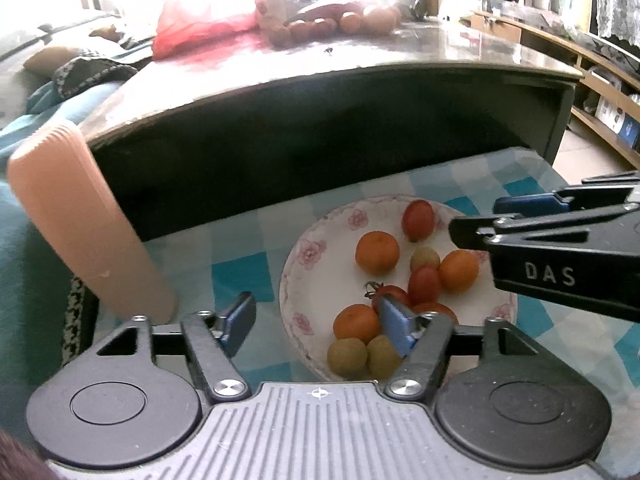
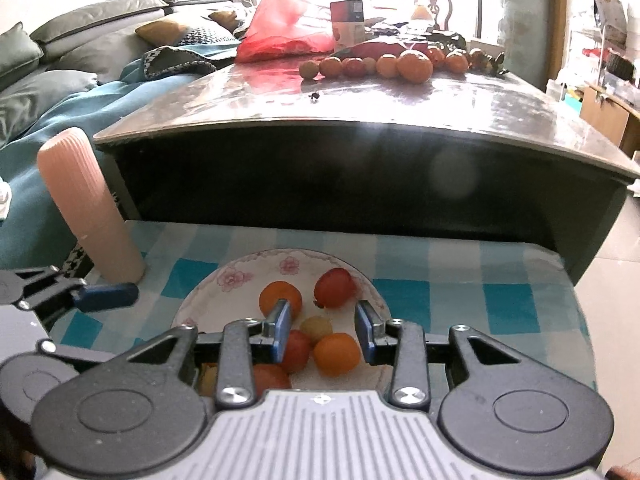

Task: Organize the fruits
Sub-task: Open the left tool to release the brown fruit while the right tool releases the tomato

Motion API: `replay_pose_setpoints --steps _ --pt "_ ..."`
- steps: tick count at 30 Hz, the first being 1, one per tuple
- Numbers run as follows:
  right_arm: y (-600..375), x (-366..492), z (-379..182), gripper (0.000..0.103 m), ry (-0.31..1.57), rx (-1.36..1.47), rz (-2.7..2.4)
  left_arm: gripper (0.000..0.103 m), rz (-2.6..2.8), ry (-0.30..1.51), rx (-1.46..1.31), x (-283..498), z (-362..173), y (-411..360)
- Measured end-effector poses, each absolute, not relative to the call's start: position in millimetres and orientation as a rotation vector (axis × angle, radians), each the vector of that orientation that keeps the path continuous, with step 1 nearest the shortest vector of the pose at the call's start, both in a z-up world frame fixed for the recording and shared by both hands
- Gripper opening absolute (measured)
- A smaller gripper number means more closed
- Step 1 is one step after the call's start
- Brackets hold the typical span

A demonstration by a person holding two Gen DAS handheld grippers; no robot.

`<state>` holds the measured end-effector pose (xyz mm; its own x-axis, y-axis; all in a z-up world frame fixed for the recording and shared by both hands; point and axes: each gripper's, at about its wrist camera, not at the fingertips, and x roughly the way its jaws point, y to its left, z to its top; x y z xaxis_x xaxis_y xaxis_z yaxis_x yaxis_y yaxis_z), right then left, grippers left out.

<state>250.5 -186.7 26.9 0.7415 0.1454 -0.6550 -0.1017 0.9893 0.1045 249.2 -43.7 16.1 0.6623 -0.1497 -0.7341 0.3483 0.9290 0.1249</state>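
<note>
A white plate with pink flowers (image 1: 298, 264) (image 2: 236, 280) sits on a blue checked cloth and holds several small fruits: oranges (image 1: 377, 252), red tomatoes (image 1: 418, 220) and yellow-green ones (image 1: 347, 356). My left gripper (image 1: 316, 320) is open low over the plate's near-left rim, its right finger beside a stemmed tomato (image 1: 394, 294). My right gripper (image 2: 323, 330) (image 1: 484, 220) is open above the plate's middle, with an orange (image 2: 336, 354) and a pale fruit (image 2: 316, 326) below the gap. Neither holds anything.
A dark table (image 2: 400, 112) rises behind the cloth, with a row of oranges and small fruits (image 2: 414, 65), a red plastic bag (image 2: 284, 28) and a carton (image 2: 347, 24). A pink ribbed cylinder (image 1: 80, 220) (image 2: 88, 208) stands left of the plate. A sofa lies far left.
</note>
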Motion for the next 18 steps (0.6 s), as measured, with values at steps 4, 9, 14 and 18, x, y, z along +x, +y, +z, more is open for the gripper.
replay_pose_setpoints --steps 4,9,14,18 --pt "-185.9 235.4 34.7 0.050 0.717 0.039 0.128 0.084 -0.268 0.787 0.249 241.0 25.0 -39.6" --pt "-188.1 217.9 39.8 0.052 0.713 0.027 0.120 0.087 -0.255 0.758 0.259 226.8 32.2 -37.7" --pt "-190.7 204.4 39.0 0.052 0.727 0.031 0.108 0.088 -0.254 0.762 0.238 217.8 33.5 -34.6" --pt "-189.8 193.0 40.8 0.052 0.728 0.037 0.109 0.091 -0.257 0.757 0.231 208.6 34.6 -34.6"
